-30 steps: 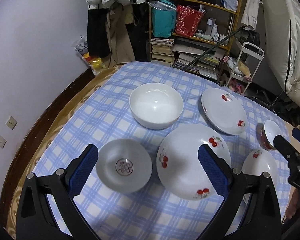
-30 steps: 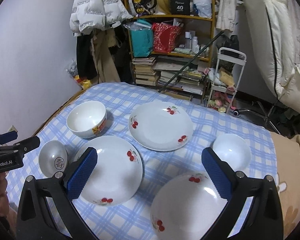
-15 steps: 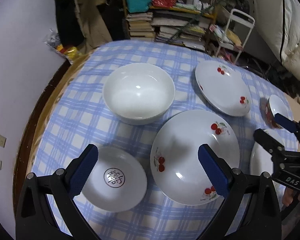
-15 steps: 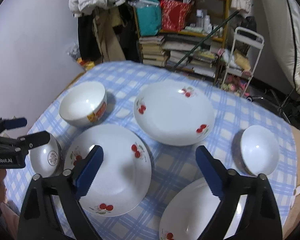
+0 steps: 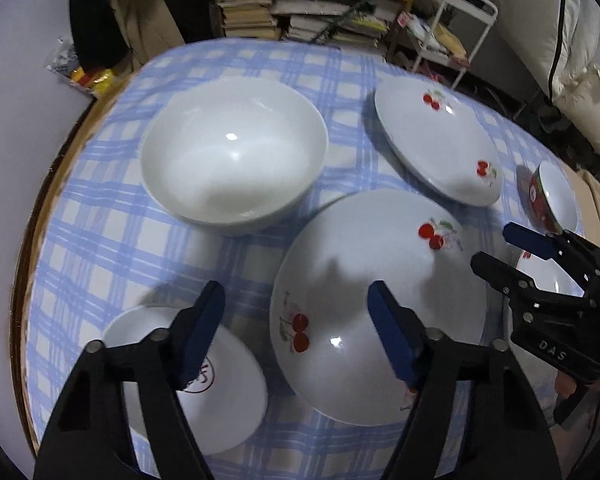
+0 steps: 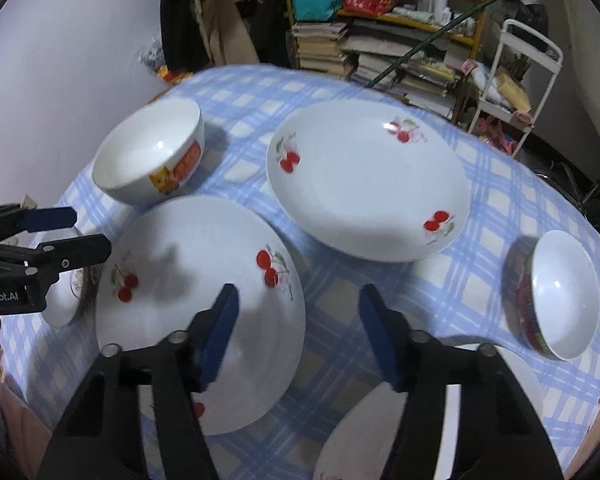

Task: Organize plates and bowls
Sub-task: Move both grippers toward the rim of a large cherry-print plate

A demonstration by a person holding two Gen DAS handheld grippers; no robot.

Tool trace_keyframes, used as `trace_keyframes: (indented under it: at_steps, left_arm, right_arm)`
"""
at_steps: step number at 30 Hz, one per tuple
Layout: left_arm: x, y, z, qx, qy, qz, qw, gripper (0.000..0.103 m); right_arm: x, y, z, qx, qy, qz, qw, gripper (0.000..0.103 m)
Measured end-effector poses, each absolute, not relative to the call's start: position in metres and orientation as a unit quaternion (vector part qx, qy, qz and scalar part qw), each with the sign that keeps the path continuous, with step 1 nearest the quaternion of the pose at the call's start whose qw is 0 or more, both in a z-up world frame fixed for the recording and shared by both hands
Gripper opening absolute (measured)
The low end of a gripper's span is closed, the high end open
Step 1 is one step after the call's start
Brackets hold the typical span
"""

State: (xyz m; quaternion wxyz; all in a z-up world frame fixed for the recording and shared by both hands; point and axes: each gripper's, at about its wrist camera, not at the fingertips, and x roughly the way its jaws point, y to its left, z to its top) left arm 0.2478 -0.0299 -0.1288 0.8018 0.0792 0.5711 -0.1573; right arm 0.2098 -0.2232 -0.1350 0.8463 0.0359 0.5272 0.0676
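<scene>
A: Item one?
B: Large white cherry-print plate (image 5: 380, 304), near edge of the round table under its blue-and-white checked cloth (image 5: 112, 248). Beside it to the left, a small shallow white dish with a red seal mark (image 5: 220, 392).

A: Bowls?
B: Deep plain white bowl (image 5: 232, 160) behind the dish, carrying an orange label on its outer wall. Small bowl with red patterned outside (image 6: 556, 296) at the right edge.

A: Other plates?
B: Second white cherry-print plate (image 6: 368, 180) farther back; a third white plate (image 6: 380, 432) partly in view under the right tool.

A: The claws?
B: Left gripper (image 5: 296, 328), blue pads, straddles the gap between dish and large plate; its jaws have just been closing, nothing gripped. Right gripper (image 6: 296, 332) hangs over the large plate's right rim, jaws likewise just closing, gripping nothing.

A: Surroundings?
B: Cluttered bookshelf (image 6: 380, 40), white wire trolley (image 6: 516, 76).
</scene>
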Motion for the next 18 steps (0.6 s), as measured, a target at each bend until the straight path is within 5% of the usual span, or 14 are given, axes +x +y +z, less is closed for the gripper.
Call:
trace_keyframes:
  at_steps: [2,15,18]
  left_arm:
    - [0.248,-0.034,-0.135,0.085,0.578,-0.165,0.795,0.057]
    - [0.261,-0.040,-0.157,0.093,0.601,-0.145,0.780,0.050]
    - [0.264,-0.041,-0.162,0.092,0.609,-0.144,0.774,0.039]
  right_arm:
    - [0.211,-0.223,-0.141,0.038,0.536,0.071,0.840,0.057]
    - [0.218,-0.221,-0.156,0.040,0.552,0.078,0.829,0.056]
    - [0.219,-0.219,-0.159,0.040,0.555,0.081,0.827,0.049]
